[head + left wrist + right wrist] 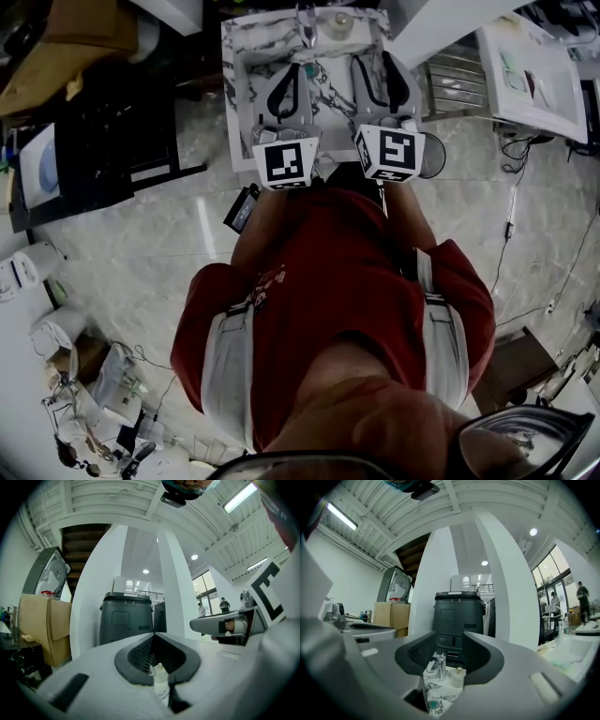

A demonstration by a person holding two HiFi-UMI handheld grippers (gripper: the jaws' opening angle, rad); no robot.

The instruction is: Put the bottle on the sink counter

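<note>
A small pale bottle point(339, 23) with a gold cap stands upright on the marble sink counter point(239, 56), just right of the chrome faucet point(307, 21). Both grippers hover over the counter's near side. My left gripper point(296, 67) has its jaws drawn together with nothing held; in the left gripper view the bottle point(161, 679) shows beyond them through a thin slit. My right gripper point(373, 58) is open and empty. In the right gripper view the faucet point(439, 665) and the bottle point(457, 677) stand ahead of its jaws, on the counter point(440, 695).
A dark grey bin point(457, 616) stands behind the sink, with a white pillar point(513, 588) beside it. A cardboard box point(44, 625) is off to the left. In the head view a black shelf point(112, 131) is on the left and a white table point(530, 66) on the right.
</note>
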